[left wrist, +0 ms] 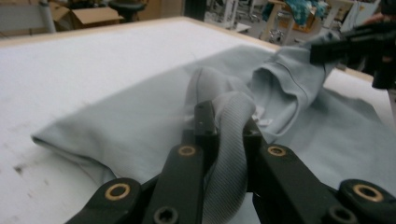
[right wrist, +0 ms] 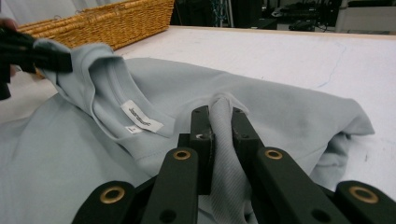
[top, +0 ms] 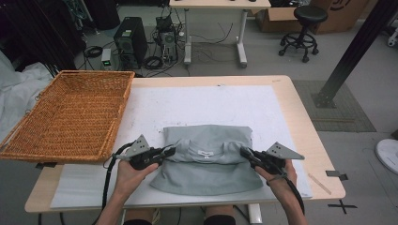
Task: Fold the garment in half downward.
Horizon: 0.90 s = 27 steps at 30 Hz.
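A pale blue-grey T-shirt (top: 206, 164) lies folded on the white mat, collar and white label (top: 205, 153) facing up. My left gripper (top: 170, 151) pinches the shirt's left shoulder edge, and in the left gripper view the ribbed fabric (left wrist: 231, 140) is squeezed between the black jaws. My right gripper (top: 244, 152) is shut on the right shoulder edge, where a fold of cloth (right wrist: 223, 126) stands up between its jaws. The label (right wrist: 142, 119) shows inside the collar in the right gripper view. Both held edges are lifted slightly off the rest of the shirt.
A large wicker basket (top: 70, 115) sits at the table's left, overhanging the edge. The white mat (top: 197, 101) covers most of the wooden table (top: 300, 117). A thin wooden stick (top: 319, 183) lies near the front right corner. Computers, a stool and another desk stand beyond.
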Each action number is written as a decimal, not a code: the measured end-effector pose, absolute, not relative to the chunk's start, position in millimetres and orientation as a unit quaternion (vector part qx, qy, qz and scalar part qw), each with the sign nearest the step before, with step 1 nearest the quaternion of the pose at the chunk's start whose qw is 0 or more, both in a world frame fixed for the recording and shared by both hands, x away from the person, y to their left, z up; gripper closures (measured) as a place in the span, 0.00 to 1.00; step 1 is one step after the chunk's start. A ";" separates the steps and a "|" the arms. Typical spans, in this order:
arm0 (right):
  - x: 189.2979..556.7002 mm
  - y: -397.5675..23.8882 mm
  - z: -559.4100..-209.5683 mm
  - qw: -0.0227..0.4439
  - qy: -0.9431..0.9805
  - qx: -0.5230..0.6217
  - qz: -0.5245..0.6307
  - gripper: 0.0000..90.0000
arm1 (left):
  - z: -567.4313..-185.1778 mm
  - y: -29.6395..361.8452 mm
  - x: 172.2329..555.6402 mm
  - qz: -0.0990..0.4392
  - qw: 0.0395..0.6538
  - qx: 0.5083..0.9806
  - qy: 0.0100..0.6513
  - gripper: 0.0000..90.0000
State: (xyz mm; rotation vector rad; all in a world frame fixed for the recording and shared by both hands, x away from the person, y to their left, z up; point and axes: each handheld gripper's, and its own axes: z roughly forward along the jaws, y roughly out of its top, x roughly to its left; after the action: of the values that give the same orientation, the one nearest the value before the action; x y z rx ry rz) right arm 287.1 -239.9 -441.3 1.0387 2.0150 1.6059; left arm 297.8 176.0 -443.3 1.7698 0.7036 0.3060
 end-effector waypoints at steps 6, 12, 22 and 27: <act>273.1 -246.0 -451.8 0.167 0.719 0.365 0.567 0.93 | -455.7 180.0 287.7 0.119 0.567 0.759 0.297 0.92; 266.0 -251.2 -460.1 0.149 0.731 0.360 0.560 0.86 | -462.8 185.5 283.5 0.101 0.561 0.769 0.290 0.84; 272.8 -253.4 -438.6 0.162 0.719 0.341 0.584 0.56 | -444.6 193.5 289.4 0.095 0.573 0.763 0.283 0.55; 284.4 -249.2 -426.7 0.155 0.711 0.335 0.598 0.50 | -432.4 194.7 297.8 0.102 0.591 0.747 0.288 0.49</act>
State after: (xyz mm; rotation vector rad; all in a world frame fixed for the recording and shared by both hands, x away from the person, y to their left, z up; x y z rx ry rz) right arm 284.4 -249.2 -426.7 0.9602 2.0364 1.7143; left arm 297.8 194.7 -432.4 1.7377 0.6702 0.2380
